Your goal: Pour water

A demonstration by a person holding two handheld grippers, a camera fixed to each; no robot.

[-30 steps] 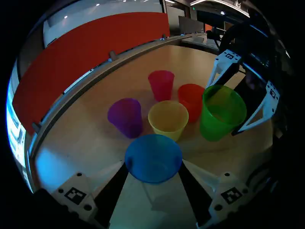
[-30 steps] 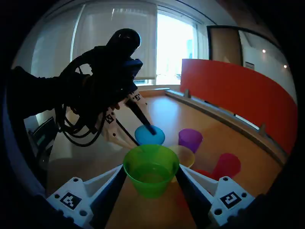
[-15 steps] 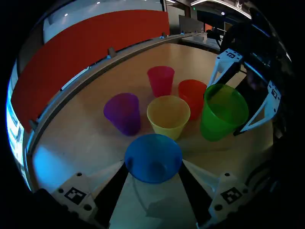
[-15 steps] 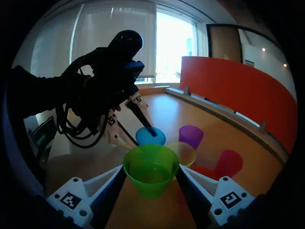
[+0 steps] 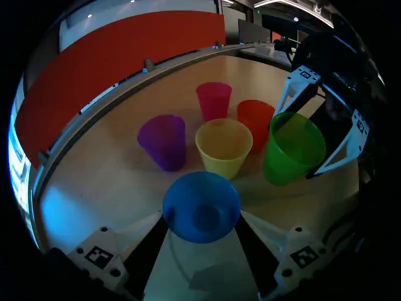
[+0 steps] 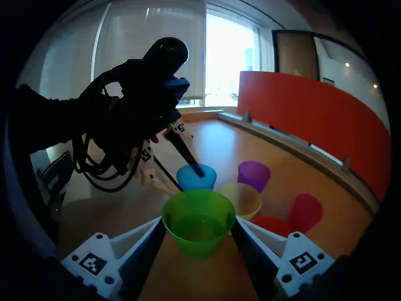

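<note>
Blue cup [image 5: 202, 213] is pinched by the left gripper [image 5: 202, 219] and has been lifted slightly in the last second. Green cup [image 6: 198, 223], with water in it, is clamped by the right gripper [image 6: 198, 232] close beside. Yellow cup [image 5: 223, 145] is seen beyond. Pouring is judged imminent.

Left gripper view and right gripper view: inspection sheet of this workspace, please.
Surface: wooden table.
Job's things: blue cup in left tool; green cup, apparently holding water, in right tool.
Clutter: yellow cup, purple cup, pink cup, red cup standing clustered.
Tools: each shut on its cup.
Cables: black cables loop under the hand holding the left tool.
Surroundings: red partition, bright window.
</note>
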